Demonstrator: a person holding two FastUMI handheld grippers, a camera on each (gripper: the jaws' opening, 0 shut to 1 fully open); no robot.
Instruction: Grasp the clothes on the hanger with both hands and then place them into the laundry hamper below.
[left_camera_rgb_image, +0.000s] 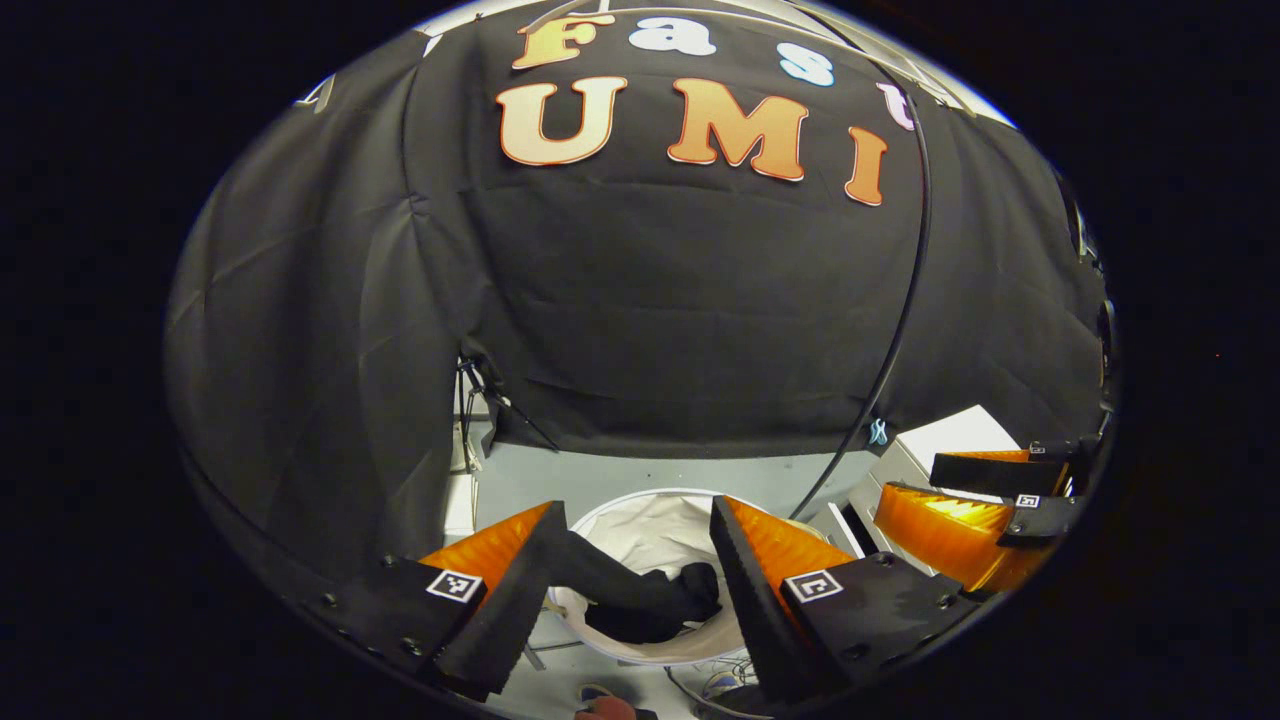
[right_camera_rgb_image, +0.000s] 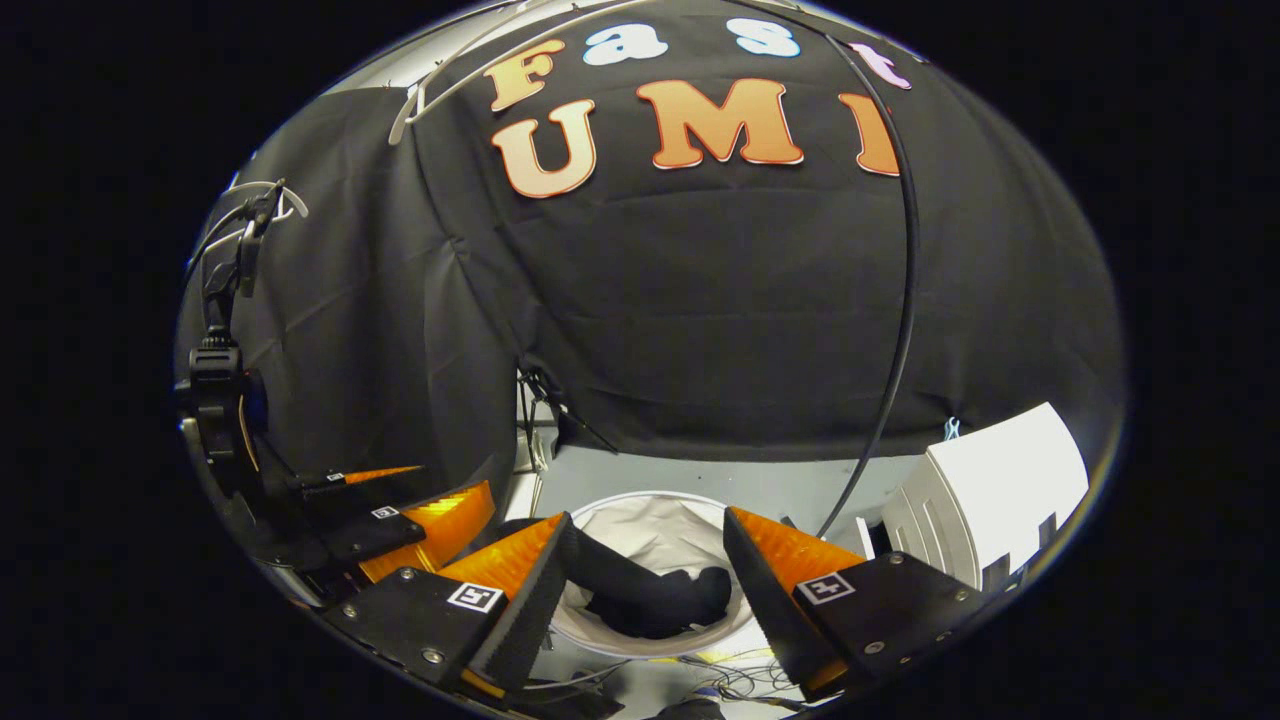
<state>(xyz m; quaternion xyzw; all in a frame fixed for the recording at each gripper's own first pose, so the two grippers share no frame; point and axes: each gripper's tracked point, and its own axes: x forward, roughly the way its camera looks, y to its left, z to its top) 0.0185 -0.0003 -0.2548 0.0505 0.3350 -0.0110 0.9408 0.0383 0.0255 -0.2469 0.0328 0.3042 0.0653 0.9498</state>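
A dark garment (left_camera_rgb_image: 640, 600) lies in the white round laundry hamper (left_camera_rgb_image: 660, 535) on the floor, with one end draped over the hamper's left rim. My left gripper (left_camera_rgb_image: 638, 505) hangs above it, open, nothing between its fingers. The right gripper (left_camera_rgb_image: 908, 478) shows at the right edge, jaws apart. In the right gripper view the same garment (right_camera_rgb_image: 650, 595) rests in the hamper (right_camera_rgb_image: 655, 530), below my open right gripper (right_camera_rgb_image: 650, 515). The left gripper (right_camera_rgb_image: 455, 480) is close on its left, also open and empty.
A white ribbed box (right_camera_rgb_image: 990, 480) stands right of the hamper. A black cable (right_camera_rgb_image: 900, 300) curves down the cloth wall to the grey floor (left_camera_rgb_image: 650, 470). Loose wires (right_camera_rgb_image: 720, 680) lie in front of the hamper. A white rail (right_camera_rgb_image: 480, 50) runs overhead.
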